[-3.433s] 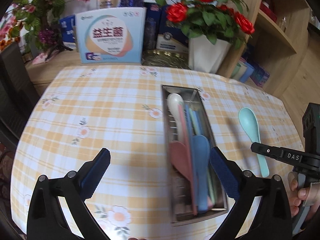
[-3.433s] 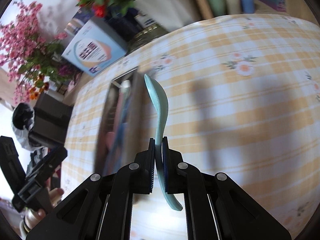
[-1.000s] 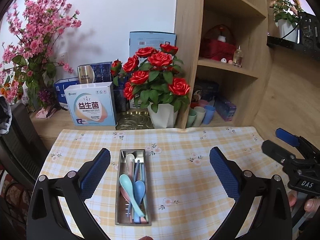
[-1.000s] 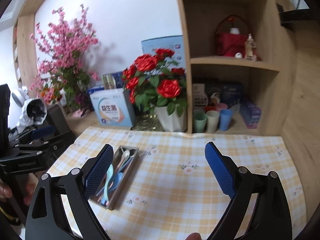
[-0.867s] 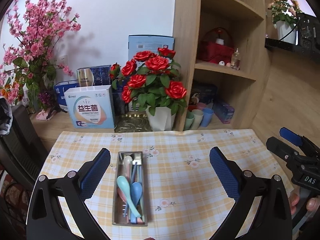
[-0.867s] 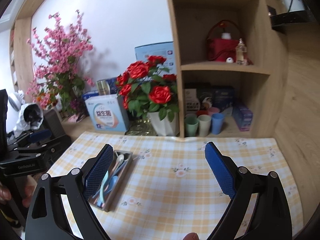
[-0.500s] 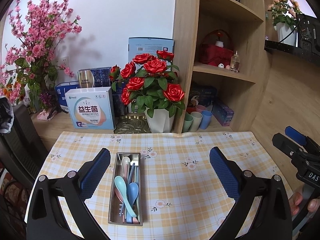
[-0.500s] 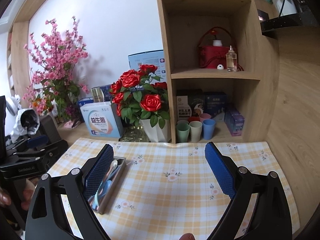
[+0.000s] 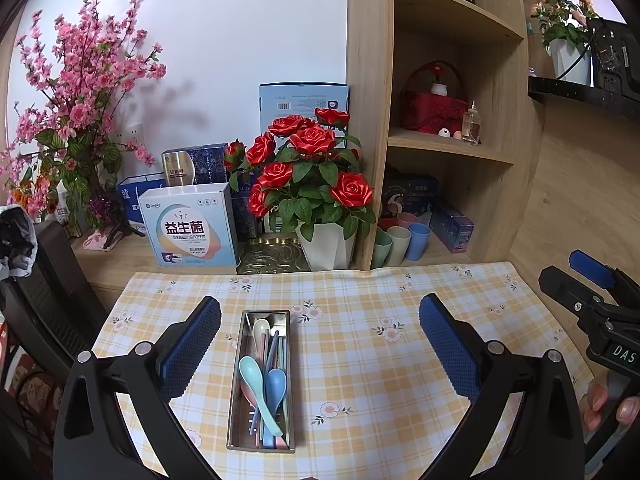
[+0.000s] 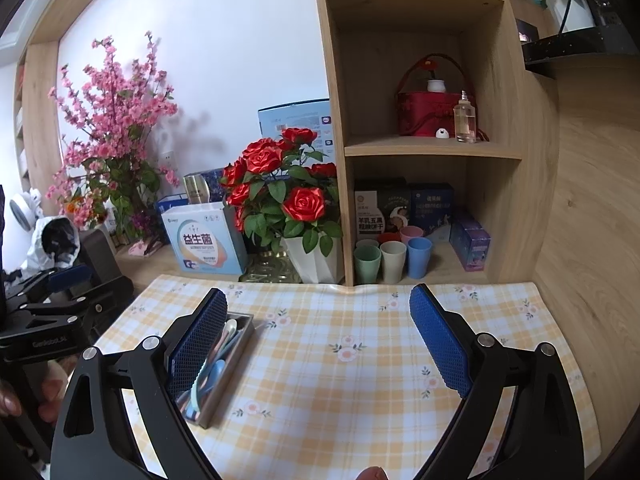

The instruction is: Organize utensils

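Left wrist view: the left gripper hangs above the checked table, its fingers wide apart and holding nothing. Below and between them lies a narrow metal tray filled with spoons: a teal spoon on top, a blue spoon beside it, a white one further back, with other pastel utensils under them. No utensil shows on the cloth outside the tray.

Right wrist view: the right gripper is also spread wide and empty, well above the table, with the tray to its lower left, partly behind the left finger.

The sorting looks finished. The next move seems to call only for keeping both grippers clear of the tray.
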Available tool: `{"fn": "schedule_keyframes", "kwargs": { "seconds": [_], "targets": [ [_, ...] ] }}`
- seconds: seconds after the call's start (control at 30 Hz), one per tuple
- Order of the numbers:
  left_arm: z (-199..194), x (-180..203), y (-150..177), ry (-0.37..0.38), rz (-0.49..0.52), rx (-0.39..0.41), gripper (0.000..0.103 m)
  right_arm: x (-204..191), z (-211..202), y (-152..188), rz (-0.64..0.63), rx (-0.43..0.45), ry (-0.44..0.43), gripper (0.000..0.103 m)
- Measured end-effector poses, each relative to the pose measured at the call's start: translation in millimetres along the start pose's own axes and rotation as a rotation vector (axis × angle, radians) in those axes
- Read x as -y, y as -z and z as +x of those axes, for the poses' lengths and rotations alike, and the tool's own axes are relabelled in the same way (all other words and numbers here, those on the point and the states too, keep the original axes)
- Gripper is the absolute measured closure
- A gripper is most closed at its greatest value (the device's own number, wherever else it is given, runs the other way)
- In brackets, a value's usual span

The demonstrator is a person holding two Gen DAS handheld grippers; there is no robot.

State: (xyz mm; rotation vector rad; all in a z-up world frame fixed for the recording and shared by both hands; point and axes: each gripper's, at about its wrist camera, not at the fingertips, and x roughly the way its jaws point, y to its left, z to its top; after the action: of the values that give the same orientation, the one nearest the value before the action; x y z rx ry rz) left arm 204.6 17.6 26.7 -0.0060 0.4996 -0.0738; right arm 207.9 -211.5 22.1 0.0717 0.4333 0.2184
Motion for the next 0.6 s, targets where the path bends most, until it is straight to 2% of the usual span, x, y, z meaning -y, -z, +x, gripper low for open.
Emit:
{"fn": "schedule_keyframes", "kwargs": {
  "seconds": [0.6],
  "targets": [
    [-2.3,-4.6,0.1,-0.023,0.013,0.001,0.006,-2.1,-1.2,-2.7,0.006,0.009,0.016,0.013]
  ]
}}
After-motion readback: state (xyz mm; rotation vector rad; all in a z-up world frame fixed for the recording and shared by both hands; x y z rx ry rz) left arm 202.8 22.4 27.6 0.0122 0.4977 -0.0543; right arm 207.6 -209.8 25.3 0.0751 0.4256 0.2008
